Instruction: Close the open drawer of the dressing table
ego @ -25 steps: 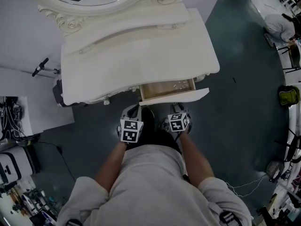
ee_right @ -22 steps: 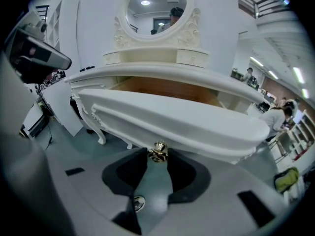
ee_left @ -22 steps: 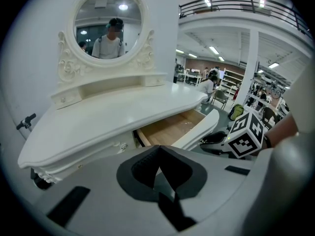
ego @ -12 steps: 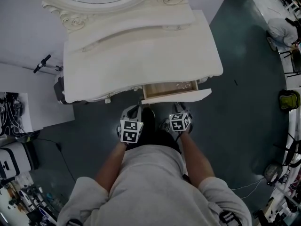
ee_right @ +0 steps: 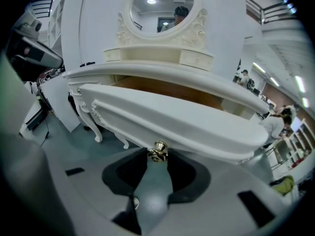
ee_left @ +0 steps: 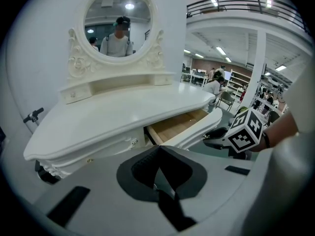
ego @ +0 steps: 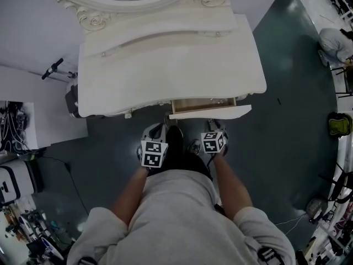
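Now drawer further in, right gripper seemingly gripping knob.

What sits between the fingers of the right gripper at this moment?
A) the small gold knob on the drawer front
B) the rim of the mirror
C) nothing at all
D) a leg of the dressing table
A: in the right gripper view, the gold knob on the drawer front sits at the tip of the right gripper, with a finger close against it on each side.
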`<control>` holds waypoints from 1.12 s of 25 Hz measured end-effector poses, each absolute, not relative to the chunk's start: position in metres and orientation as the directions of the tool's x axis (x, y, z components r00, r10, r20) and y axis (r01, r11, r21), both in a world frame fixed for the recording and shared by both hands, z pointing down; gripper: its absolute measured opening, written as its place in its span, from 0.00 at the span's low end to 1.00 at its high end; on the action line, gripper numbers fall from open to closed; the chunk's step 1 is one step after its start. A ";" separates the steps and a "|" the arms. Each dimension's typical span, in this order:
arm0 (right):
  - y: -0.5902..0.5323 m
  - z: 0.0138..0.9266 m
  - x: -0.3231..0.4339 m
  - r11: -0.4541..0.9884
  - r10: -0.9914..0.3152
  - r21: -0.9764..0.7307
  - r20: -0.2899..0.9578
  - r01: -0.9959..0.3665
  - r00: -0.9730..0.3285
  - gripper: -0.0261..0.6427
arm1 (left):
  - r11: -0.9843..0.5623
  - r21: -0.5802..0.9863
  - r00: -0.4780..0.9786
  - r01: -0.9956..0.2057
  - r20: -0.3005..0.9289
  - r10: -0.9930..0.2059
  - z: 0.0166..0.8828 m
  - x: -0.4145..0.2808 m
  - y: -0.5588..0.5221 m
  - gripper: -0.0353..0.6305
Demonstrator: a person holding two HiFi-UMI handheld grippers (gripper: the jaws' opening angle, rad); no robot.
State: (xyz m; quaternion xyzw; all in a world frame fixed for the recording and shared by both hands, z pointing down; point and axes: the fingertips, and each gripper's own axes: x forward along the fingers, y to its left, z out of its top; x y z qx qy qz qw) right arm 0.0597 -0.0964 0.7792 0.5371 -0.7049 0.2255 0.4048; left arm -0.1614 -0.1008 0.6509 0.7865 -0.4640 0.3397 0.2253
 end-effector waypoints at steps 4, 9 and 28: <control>-0.100 0.779 0.059 0.325 -0.572 0.120 0.815 -0.938 -0.094 0.25 | -0.460 0.043 0.336 -0.887 0.743 -0.579 0.651 -0.163 -0.104 0.06; -0.106 0.780 0.059 0.337 -0.569 0.134 0.818 -0.932 -0.088 0.25 | -0.456 0.043 0.334 -0.889 0.742 -0.581 0.652 -0.165 -0.109 0.06; -0.120 0.781 0.057 0.369 -0.550 0.146 0.830 -0.918 -0.089 0.25 | -0.422 0.057 0.320 -0.905 0.744 -0.587 0.654 -0.171 -0.122 0.06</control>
